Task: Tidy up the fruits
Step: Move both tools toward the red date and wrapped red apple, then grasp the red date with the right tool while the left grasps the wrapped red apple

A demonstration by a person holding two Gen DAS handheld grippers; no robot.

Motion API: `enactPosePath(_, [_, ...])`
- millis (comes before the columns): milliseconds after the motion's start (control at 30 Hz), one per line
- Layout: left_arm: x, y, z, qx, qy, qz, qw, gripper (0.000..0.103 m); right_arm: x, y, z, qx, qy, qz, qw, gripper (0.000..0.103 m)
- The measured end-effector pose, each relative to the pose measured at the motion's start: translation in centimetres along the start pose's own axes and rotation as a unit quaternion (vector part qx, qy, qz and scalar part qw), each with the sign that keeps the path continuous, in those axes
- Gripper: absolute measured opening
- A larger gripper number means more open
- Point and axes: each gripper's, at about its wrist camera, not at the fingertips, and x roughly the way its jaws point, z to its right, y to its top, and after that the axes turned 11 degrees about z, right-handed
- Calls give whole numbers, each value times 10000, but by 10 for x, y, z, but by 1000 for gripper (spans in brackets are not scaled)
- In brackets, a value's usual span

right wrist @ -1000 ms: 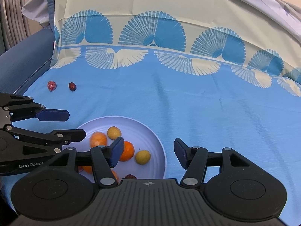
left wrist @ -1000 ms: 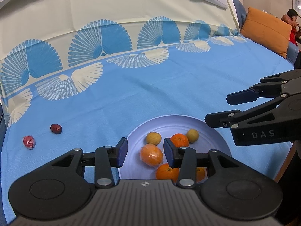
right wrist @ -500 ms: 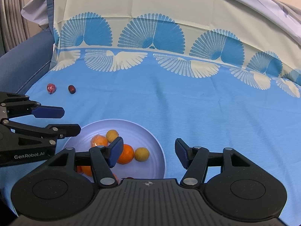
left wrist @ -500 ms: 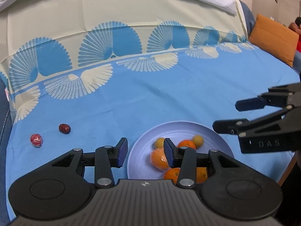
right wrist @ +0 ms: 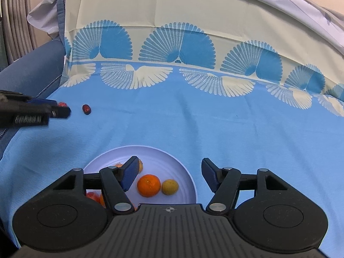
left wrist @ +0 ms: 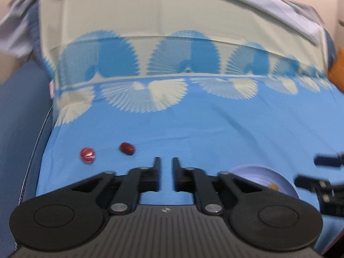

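Note:
A pale lilac plate (right wrist: 185,167) holds several fruits, among them an orange (right wrist: 148,185) and a yellow fruit (right wrist: 170,186). It shows at the lower right in the left wrist view (left wrist: 258,173). Two dark red fruits lie on the blue cloth: a shiny one (left wrist: 87,154) and an oval one (left wrist: 127,148), the oval one also in the right wrist view (right wrist: 86,109). My left gripper (left wrist: 166,167) hovers just short of them, jaws narrowed to a small gap, empty. My right gripper (right wrist: 169,172) is open and empty over the plate.
The cloth (right wrist: 193,118) has a cream band with blue fan prints at the back. A dark blue sofa arm (left wrist: 19,118) borders the left edge. An orange cushion (left wrist: 338,68) sits at the far right.
My left gripper has swung left from over the plate toward the two red fruits, and its jaws have narrowed. My right gripper has risen slightly and stays open.

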Motion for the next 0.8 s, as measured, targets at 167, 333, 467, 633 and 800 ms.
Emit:
enactPosePath(167, [18,12,-38,-464,336,-171,9982,6,6,1,-9,-67,32,1,10000,56])
enactPosePath(333, [40,22,-69,-648,735,-282,9948,8,10,6,-19,-70,85,48,9999,40])
enactPosePath(467, [58,24,-94,-834,1070,-452,9897,20,15,9,-28,-30,126,83,9999,25])
enactPosePath(633, [80,20,-121,-1338,1237,-773,9802,57,22,13,-43,-47,277,123,9995,25])
enactPosePath(800, [100,13,-148,-2073,1263,-1045,9645,60,29,19,-56,6,496,135,9987,25])
